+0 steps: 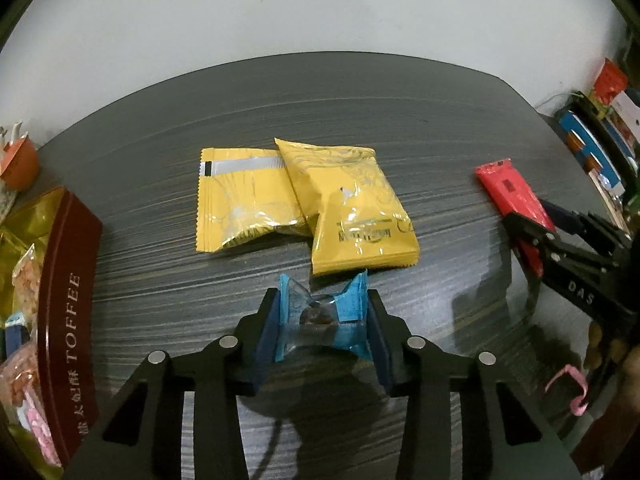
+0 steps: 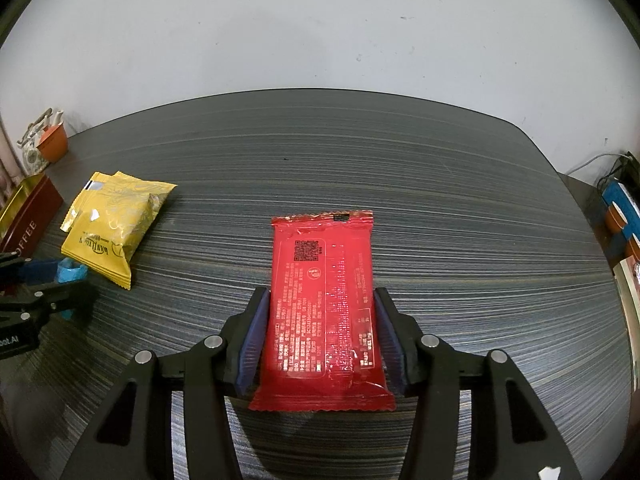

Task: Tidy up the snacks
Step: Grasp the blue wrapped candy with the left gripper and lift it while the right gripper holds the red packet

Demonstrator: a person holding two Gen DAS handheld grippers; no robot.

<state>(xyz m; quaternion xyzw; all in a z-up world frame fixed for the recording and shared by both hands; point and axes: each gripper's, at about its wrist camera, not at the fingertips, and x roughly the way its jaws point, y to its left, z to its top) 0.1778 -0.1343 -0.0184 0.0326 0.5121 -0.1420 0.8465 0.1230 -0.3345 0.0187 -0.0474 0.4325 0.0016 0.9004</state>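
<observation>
My left gripper [image 1: 323,312] is shut on a small blue-wrapped candy [image 1: 320,318], its pads pressing the wrapper's two ends, just above the dark table. Two yellow snack packets [image 1: 304,204] lie overlapping right in front of it; they also show in the right wrist view [image 2: 114,220]. My right gripper [image 2: 320,320] is shut on a red snack bar [image 2: 324,308], pads against both long sides; the bar [image 1: 514,196] points away from me. A maroon TOFFEE tin [image 1: 68,312] stands at the left, with wrapped snacks in it.
The dark wood-grain table [image 2: 460,208] runs back to a white wall. An orange cup [image 2: 54,142] and a teapot sit at the far left corner. Books and boxes [image 1: 600,140] are stacked off the table's right side. A pink ribbon [image 1: 572,388] lies at the right.
</observation>
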